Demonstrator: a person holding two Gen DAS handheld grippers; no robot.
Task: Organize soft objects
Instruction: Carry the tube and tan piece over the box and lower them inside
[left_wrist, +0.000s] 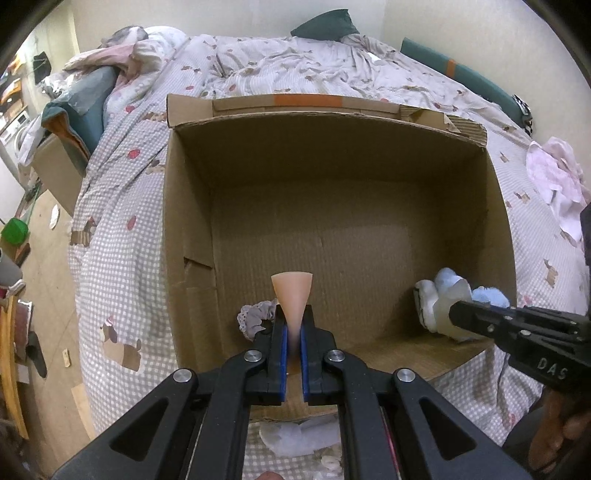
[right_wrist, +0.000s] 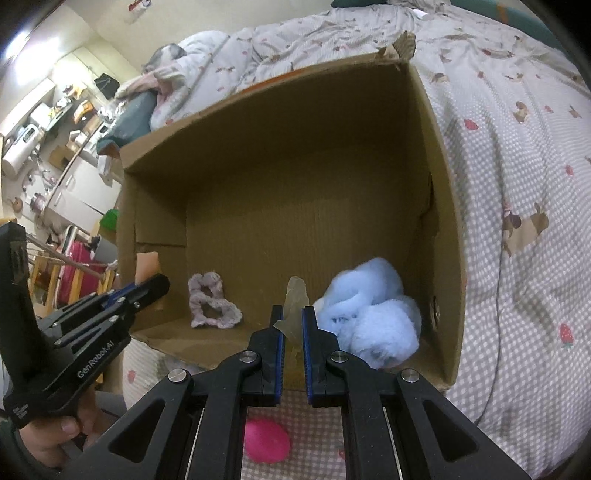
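Observation:
An open cardboard box (left_wrist: 369, 122) (right_wrist: 443, 155) lies on the bed. My left gripper (left_wrist: 293, 314) is shut on a peach soft wedge (left_wrist: 291, 291), held over the box's near left part; the wedge also shows in the right wrist view (right_wrist: 147, 267). My right gripper (right_wrist: 293, 314) is shut on a translucent beige soft piece (right_wrist: 295, 301) over the near right part; the piece also shows in the left wrist view (left_wrist: 452, 310). A fluffy blue and white plush (right_wrist: 373, 310) (left_wrist: 484, 293) and a grey-pink scrunchie (right_wrist: 212, 304) (left_wrist: 255, 317) lie inside the box.
A checked quilt (left_wrist: 122, 236) (right_wrist: 517, 184) covers the bed. A pink round thing (right_wrist: 267, 441) lies on it under my right gripper. White crumpled stuff (left_wrist: 291, 437) lies under my left gripper. Pink-white cloth (left_wrist: 557, 177) lies at the right. The floor and furniture (right_wrist: 55, 147) are left of the bed.

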